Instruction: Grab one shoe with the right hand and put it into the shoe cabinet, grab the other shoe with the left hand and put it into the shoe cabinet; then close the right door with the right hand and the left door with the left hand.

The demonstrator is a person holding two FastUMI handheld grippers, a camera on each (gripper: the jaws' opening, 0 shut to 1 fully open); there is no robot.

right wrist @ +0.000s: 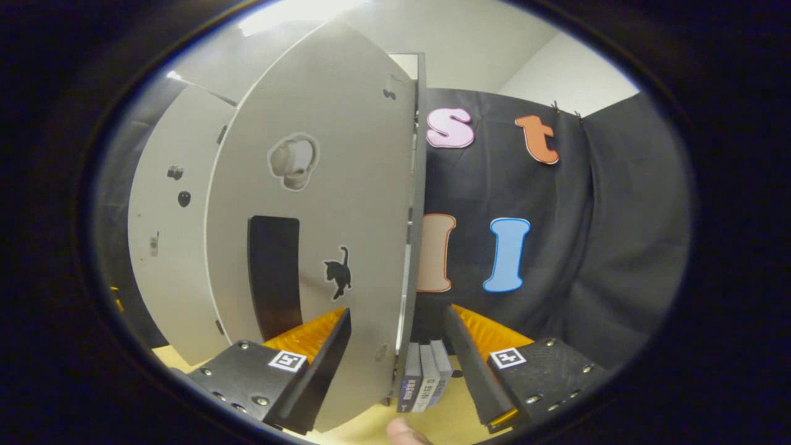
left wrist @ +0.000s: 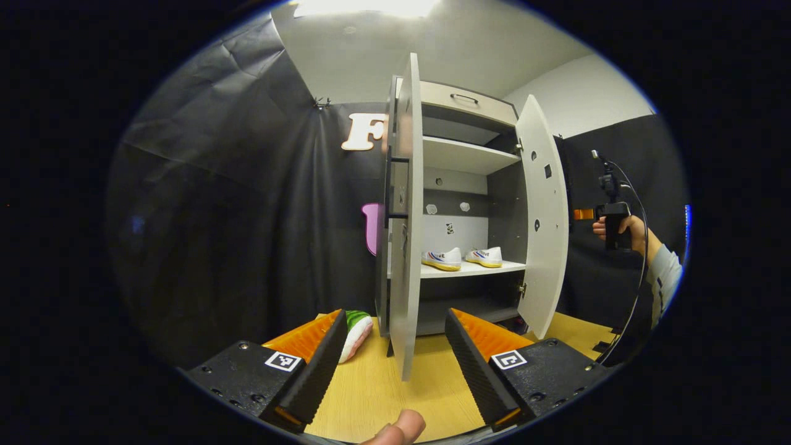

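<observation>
Both doors of the shoe cabinet (left wrist: 469,204) stand open, so the closing half of the task is judged to be what remains, while the shoe half looks done. Largest in the left gripper view is the cabinet itself, a tall grey-and-white unit on the wooden table (left wrist: 371,389), with its left door (left wrist: 405,216) swung out edge-on toward the camera and its right door (left wrist: 544,216) angled open on the far side. In the right gripper view the right door (right wrist: 309,216) looms close, its outer face carrying a dark handle strip and a small cat sticker, with the left door (right wrist: 167,228) farther behind it.

On the cabinet's middle shelf (left wrist: 476,269) the two white shoes sit side by side: one shoe (left wrist: 442,259) to the left, the other shoe (left wrist: 485,256) just beside it, both well inside.

The left gripper (left wrist: 395,358) has its jaws spread wide, holding nothing, and the left door's edge lines up between them, though farther off. The right gripper (right wrist: 395,364) is likewise spread and empty, with the right door's lower edge between its fingers; whether either finger touches the door cannot be told. The right gripper also appears in the left gripper view, held in a hand (left wrist: 618,228) beyond the right door.

Smaller items: a row of books (right wrist: 423,374) beside the cabinet, and a green-and-white soft object (left wrist: 357,330) on the table
</observation>
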